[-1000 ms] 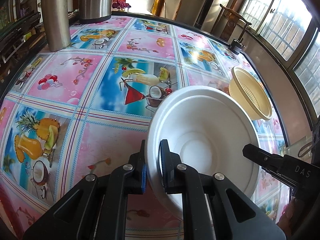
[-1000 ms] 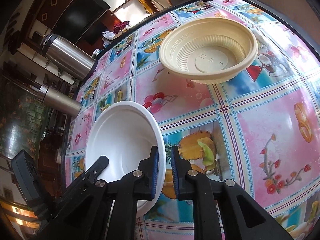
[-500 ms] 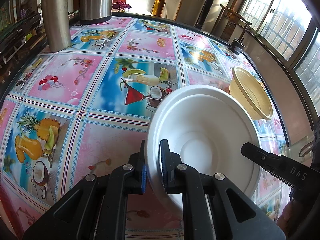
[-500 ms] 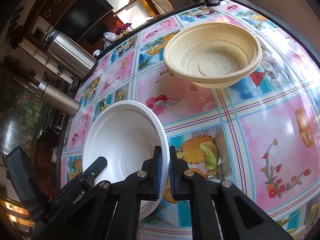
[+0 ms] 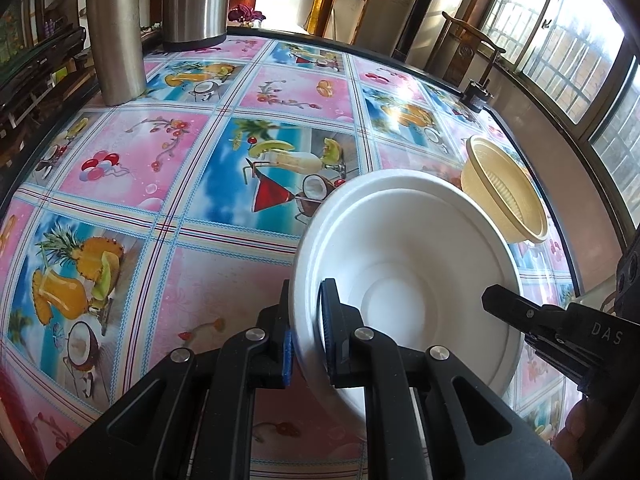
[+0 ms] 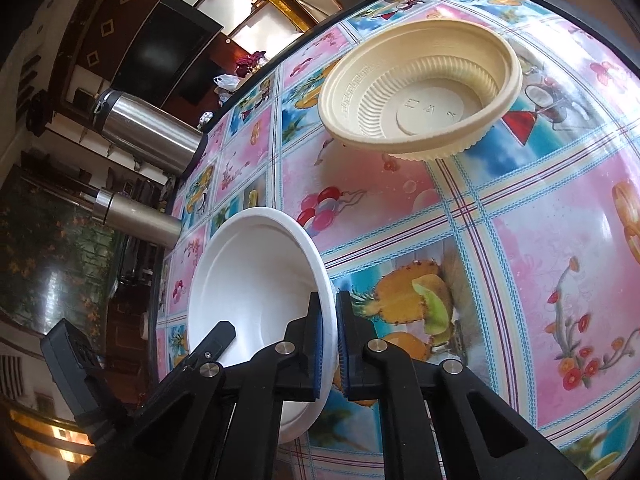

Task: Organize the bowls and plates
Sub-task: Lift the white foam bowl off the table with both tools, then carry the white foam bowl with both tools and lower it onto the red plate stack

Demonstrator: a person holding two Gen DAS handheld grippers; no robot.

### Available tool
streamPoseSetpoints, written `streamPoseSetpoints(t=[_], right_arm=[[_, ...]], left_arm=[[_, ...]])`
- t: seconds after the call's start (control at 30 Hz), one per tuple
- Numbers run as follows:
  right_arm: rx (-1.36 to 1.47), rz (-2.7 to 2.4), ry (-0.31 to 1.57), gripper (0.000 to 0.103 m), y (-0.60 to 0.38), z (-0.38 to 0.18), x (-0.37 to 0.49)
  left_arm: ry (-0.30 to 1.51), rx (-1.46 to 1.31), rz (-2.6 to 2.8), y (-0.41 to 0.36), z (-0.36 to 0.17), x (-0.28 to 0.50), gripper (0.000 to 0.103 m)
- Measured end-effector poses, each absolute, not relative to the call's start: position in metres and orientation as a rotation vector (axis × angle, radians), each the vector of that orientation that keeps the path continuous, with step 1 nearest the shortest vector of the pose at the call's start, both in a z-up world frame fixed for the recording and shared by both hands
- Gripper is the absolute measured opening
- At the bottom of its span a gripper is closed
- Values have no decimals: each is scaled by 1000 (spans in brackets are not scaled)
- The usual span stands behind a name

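Both the left gripper [image 5: 306, 334] and right gripper [image 6: 329, 344] pinched opposite rims of the white bowl [image 5: 404, 280]. Level carrying toward the ribbed cream bowl [image 6: 420, 88], near the table's [image 6: 540, 240] far edge, seemed wise.

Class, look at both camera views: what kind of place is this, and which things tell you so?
Probably a home dining room: a table under a fruit-print tablecloth, steel flasks at its far edge, disposable bowls, white and beige, and a wooden chair by big windows.

Left black two-finger gripper [image 5: 306, 336] clamps the white foam bowl's [image 5: 404, 264] rim; right black gripper [image 6: 329, 344] pinches the opposite rim.
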State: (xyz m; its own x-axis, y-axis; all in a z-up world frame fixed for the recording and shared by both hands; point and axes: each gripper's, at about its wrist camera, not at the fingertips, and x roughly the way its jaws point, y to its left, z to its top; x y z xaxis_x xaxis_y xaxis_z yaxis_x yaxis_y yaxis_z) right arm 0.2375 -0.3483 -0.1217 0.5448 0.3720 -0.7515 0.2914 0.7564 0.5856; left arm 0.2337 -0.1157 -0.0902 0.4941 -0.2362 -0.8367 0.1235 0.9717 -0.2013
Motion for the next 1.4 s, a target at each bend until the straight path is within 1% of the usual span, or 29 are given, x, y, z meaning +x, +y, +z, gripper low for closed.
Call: streamPoseSetpoints(t=[0.3,0.5,1.0,1.4], right_arm=[[773,70,992,8,-339,-124,218],[805,100,959,7,-325,-133,187],[819,163,993,7,-301,-137,128],[774,191,973,6,-278,-110,102]], left_arm=[[1024,-100,-197,-107,-90,208,10],[1018,-57,-182,-97,-85,185,10],[1007,10,-154,-74,-77,120,11],[948,-4,-148,-53,-54,94,11]])
